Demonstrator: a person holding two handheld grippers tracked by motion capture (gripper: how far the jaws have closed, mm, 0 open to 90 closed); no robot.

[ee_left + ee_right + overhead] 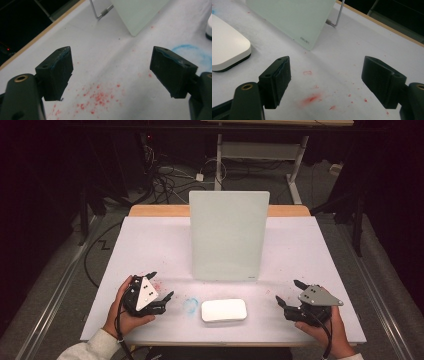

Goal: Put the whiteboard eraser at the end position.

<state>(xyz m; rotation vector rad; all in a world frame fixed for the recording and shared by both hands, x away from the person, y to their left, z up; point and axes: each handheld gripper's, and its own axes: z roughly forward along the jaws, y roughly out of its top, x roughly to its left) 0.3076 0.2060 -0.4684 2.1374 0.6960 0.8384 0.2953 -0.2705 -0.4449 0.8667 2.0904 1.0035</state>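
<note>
The counter (pixel 150 240) carries an upright glass board (pixel 229 235) at frame centre, and below it a white eraser block (pixel 223 310) lying flat, long axis left to right. The block sits between both hands, slightly nearer the left gripper (pixel 161 287), lower left, than the right gripper (pixel 289 292), lower right. Both stand wide open, holding and touching nothing. A blue smudge (pixel 190 305) lies just left of the block.

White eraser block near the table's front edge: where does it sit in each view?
High view: white eraser block at bottom centre, in front of the upright glass board.
Left gripper view: a sliver at the right edge.
Right gripper view: at far left.
Shared landmark: the glass board.
</note>
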